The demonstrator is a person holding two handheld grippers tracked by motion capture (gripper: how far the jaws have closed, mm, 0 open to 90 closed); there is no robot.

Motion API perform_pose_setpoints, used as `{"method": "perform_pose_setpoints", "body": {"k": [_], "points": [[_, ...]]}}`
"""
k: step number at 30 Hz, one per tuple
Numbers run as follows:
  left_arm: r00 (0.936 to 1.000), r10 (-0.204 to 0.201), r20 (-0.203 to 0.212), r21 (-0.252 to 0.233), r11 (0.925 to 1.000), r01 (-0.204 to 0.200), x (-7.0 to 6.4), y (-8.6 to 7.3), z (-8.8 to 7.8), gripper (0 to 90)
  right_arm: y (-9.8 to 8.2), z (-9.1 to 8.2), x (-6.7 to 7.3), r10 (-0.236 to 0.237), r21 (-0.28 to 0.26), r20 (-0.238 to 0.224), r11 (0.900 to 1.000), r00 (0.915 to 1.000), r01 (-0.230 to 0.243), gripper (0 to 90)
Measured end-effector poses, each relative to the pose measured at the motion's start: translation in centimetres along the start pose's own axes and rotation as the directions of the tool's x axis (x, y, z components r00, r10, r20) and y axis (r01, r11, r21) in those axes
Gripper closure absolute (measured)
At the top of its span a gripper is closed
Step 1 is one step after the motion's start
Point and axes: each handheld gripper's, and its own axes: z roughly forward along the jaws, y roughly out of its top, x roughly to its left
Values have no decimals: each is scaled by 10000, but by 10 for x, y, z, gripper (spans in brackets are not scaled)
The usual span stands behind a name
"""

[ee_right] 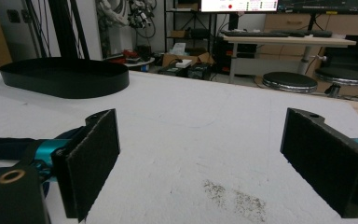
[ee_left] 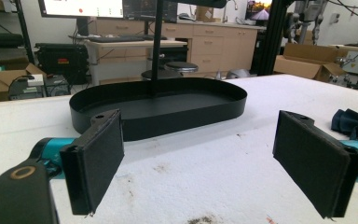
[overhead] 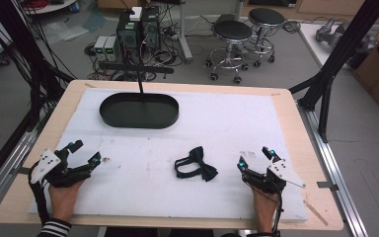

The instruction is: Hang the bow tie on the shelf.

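From the high view, the left gripper (overhead: 85, 153) rests low at the near left of the white-padded tabletop (overhead: 276, 128), held by a hand (overhead: 65, 195) coming in from the bottom edge with a striped sleeve (overhead: 54, 228) at the wrist; its jaws are spread apart and empty, angled toward the middle. The right gripper (overhead: 254, 157) sits at the near right, its hand (overhead: 265, 206) beneath it, jaws likewise released and pointing up-left. Between them, nearer the right gripper, lies a black bow tie (overhead: 196, 164), touching neither. A black oval tray (overhead: 139, 109) stands at the far left-centre. In the left gripper view, the wide-open jaws frame the tray ahead, with the bow tie (ee_left: 353, 122) at the right edge. In the right gripper view, the parted jaws hold nothing over bare padding, the tray (ee_right: 65, 76) far off to the left
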Motion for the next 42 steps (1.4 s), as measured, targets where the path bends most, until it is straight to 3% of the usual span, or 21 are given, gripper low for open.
{"method": "perform_pose_setpoints", "body": {"k": [6, 12, 17, 25, 32, 38, 42], "points": [[9998, 173, 47, 20, 9998, -173, -1, 0, 0, 166, 0, 0, 0, 12, -26, 30, 10000, 10000, -11, 107], [9999, 103, 76, -3, 9999, -103, -1, 0, 0, 166, -1, -1, 2, -172, -117, 63, 9998, 9998, 173, 107], [9999, 94, 102, -40, 9999, -93, 0, 0, -1, 166, 0, -1, 1, 16, -145, 107, 9999, 9999, -15, 107], [9999, 48, 91, 12, 10000, -48, 0, 0, 0, 167, 0, 2, 6, -718, 94, 113, 9974, 9974, 717, 107], [9999, 63, 88, 23, 10000, -63, 0, 0, 0, 167, 1, 2, 8, -814, 140, 87, 9966, 9966, 813, 107], [9999, 55, 86, 40, 10000, -55, 0, 0, 0, 167, 6, 5, 11, -907, 496, -402, 9945, 9951, 926, 107], [10000, 45, 89, 44, 10000, -45, 0, 0, 0, 167, 18, 7, 18, -880, 541, -1054, 9941, 9905, 941, 107]]}}
